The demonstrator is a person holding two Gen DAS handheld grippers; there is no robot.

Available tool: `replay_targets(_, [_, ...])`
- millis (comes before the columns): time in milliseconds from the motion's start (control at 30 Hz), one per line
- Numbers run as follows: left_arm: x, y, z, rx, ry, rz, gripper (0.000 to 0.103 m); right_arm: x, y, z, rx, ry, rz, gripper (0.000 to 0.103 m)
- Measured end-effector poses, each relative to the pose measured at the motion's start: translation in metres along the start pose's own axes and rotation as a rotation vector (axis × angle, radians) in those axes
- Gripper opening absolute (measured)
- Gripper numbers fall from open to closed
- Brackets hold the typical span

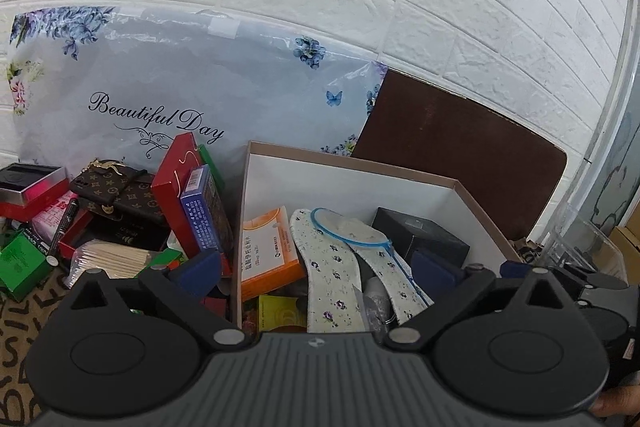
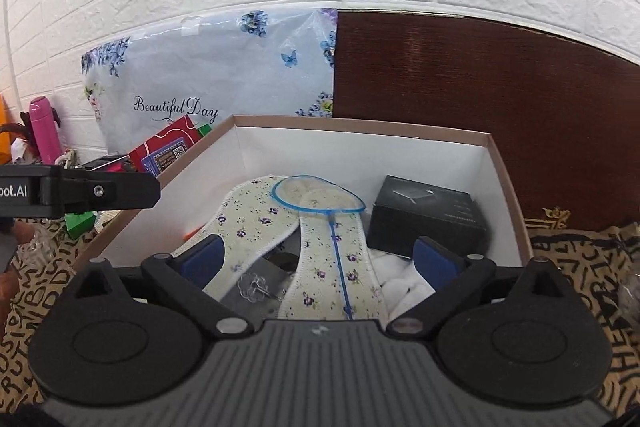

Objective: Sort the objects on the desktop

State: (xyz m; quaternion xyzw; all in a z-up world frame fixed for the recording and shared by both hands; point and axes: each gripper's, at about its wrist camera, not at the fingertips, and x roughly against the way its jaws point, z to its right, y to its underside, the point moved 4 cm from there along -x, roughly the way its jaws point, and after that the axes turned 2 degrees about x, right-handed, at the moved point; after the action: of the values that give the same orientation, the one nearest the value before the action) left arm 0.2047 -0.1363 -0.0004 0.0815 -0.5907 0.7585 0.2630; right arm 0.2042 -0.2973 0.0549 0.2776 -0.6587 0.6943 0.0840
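Two floral fabric insoles (image 2: pixel 256 227) lie in a white-walled cardboard box (image 2: pixel 360 151).

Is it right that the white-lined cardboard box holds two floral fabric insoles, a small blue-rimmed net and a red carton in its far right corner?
Not quite: the carton in the far right corner of the white-lined cardboard box is black, not red, as the right wrist view shows. The two floral fabric insoles and the small blue-rimmed net are there.

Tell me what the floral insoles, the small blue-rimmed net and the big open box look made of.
Floral insoles: matte printed fabric, stitched edging, likely padded.
Small blue-rimmed net: sheer white mesh on a thin glossy blue frame, probably plastic.
Big open box: cardboard, brown cut edge, smooth white inside.
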Motion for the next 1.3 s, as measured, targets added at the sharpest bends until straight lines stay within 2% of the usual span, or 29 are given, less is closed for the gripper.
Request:
replay_targets(233, [0.027, 0.005, 0.008, -0.008, -0.016, -0.006, 0.103, 0.045, 0.011, -0.009, -0.022, 0.121, 0.018, 0.099])
replay_targets(567, [0.068, 0.022, 0.028, -0.054, -0.029, -0.004, 0.103, 0.125, 0.024, -0.030, -0.080, 0.178, 0.074, 0.099])
replay_targets(867, [0.108, 0.027, 0.041, -0.080, -0.024, 0.018, 0.103, 0.197, 0.014, -0.062, 0.006, 0.205, 0.134, 0.101])
replay_targets(967, [0.118, 0.033, 0.041, -0.094, -0.034, 0.014, 0.103, 0.199, 0.026, -0.068, 0.031, 0.232, 0.098, 0.101])
replay_targets(1133, [0.121, 0.047, 0.041, -0.114, -0.047, -0.013, 0.103, 0.182, 0.058, -0.064, -0.033, 0.223, 0.014, 0.101])
replay_targets(1300, [0.120, 0.056, 0.044, -0.122, -0.010, -0.032, 0.103, 0.166, 0.074, -0.067, -0.058, 0.211, -0.033, 0.101])
